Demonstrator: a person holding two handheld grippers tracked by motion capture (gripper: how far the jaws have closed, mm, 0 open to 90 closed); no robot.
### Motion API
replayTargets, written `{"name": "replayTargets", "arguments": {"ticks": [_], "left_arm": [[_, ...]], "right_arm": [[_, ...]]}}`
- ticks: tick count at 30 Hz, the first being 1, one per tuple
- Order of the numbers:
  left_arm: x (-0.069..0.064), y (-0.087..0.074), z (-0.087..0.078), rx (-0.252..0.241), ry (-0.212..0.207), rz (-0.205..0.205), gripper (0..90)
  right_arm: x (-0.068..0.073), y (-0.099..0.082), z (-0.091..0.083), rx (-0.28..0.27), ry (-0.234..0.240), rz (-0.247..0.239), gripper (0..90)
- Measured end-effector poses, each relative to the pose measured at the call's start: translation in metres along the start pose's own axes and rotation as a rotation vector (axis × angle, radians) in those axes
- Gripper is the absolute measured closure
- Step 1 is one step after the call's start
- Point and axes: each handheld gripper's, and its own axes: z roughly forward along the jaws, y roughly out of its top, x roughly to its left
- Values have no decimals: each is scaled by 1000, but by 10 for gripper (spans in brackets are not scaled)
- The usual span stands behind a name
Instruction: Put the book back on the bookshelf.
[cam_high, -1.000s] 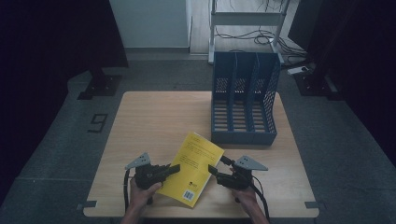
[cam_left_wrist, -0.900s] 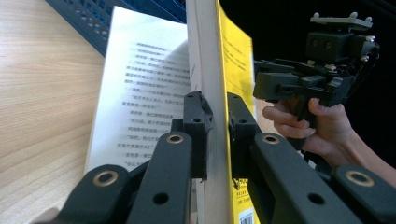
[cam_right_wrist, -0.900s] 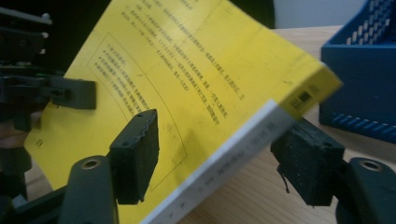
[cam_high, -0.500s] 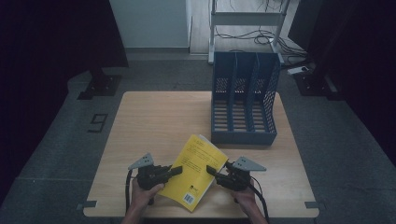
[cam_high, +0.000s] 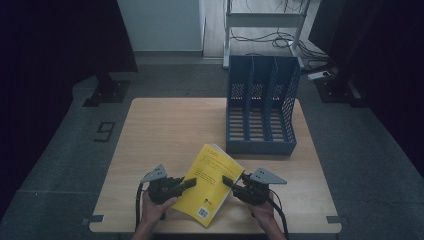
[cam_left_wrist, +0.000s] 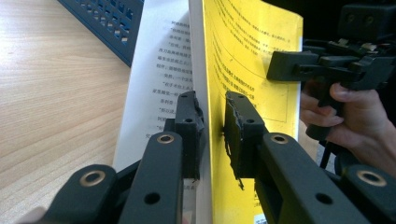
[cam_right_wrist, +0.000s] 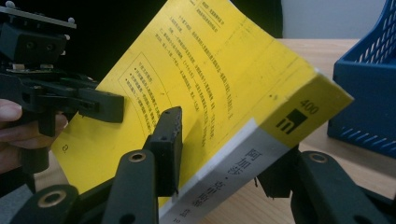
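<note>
Book (cam_high: 210, 182) lifted off table (cam_high: 165, 130), spine-side clamped in right gripper (cam_high: 233, 183) for filing into rack (cam_high: 260, 117); left gripper (cam_high: 186, 184) jaws just opening, cover between, loose.

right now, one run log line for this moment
thing: yellow paperback book | left gripper: jaws opening around cover edge | right gripper: closing on spine | blue slotted file rack: beyond
</note>
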Motion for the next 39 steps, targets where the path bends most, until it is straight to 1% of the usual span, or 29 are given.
{"name": "replayTargets", "arguments": {"ticks": [3,5,10,13,15,20,24,28,34,37,39], "left_arm": [[-3,0,1,-5,6,15,761],[-6,1,2,-7,4,22,760],[-10,1,4,-6,-2,41,761],[-9,0,4,-6,-4,35,758],[-9,0,4,-5,-4,34,758],[-9,0,5,-6,-7,34,758],[-10,0,5,-2,-6,34,758],[-10,-1,6,0,-5,33,758],[-9,-1,6,0,4,35,740],[-9,-1,7,-4,-4,35,732],[-11,-1,9,-2,-5,43,725]], "right_arm": [[4,5,-4,-10,-13,-33,579],[5,6,-6,-14,-18,-41,586],[9,14,-13,-45,-35,-64,616],[10,14,-14,-53,-33,-60,624],[11,14,-14,-56,-30,-45,626],[10,12,-12,-50,-16,-14,621],[14,7,-4,-17,-8,-11,603],[15,5,-1,-2,-9,-8,606],[18,7,-2,7,-16,-45,623],[19,9,-4,5,-21,-67,629],[20,12,-6,0,-22,-81,639]]}}
